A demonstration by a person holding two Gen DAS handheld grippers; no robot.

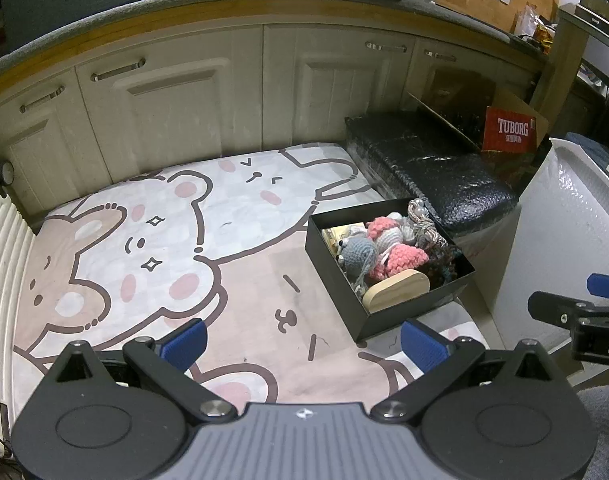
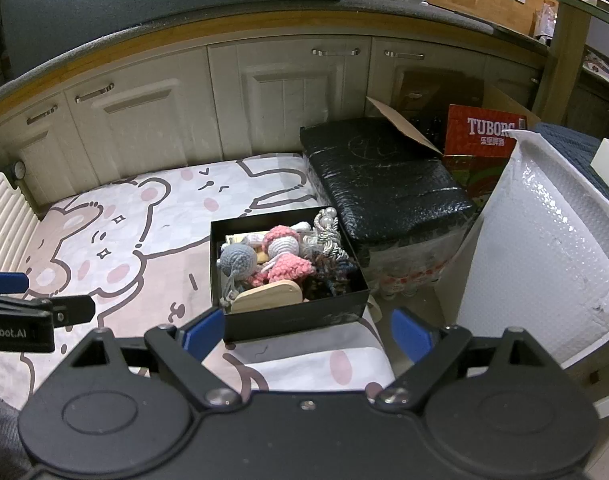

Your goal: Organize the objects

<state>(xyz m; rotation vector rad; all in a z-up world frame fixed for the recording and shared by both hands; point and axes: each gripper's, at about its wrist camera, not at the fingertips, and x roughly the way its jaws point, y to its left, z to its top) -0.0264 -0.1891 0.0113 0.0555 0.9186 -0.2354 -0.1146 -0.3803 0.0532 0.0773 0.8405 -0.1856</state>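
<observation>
A black open box (image 1: 404,318) (image 2: 288,314) sits on the right part of a cartoon-print mat (image 1: 152,240) (image 2: 152,240). Inside lie a grey crocheted toy (image 1: 354,254) (image 2: 238,258), pink crocheted toys (image 1: 406,258) (image 2: 286,266), a wooden piece (image 1: 396,292) (image 2: 270,296) and dark yarn. My left gripper (image 1: 304,346) hangs open above the mat, to the near left of the box, nothing between its fingers. My right gripper (image 2: 307,332) is open too, just in front of the box's near wall, not touching it. Its blue fingers (image 1: 606,286) show at the right edge of the left wrist view.
White cabinet doors (image 1: 176,112) run behind the mat. A black wrapped bundle (image 1: 432,168) (image 2: 384,176) lies right of the box, a red Tuborg carton (image 1: 510,132) (image 2: 484,130) behind it. A white bubble-wrap parcel (image 2: 544,248) stands at the right. A ribbed white panel (image 1: 0,280) borders the left.
</observation>
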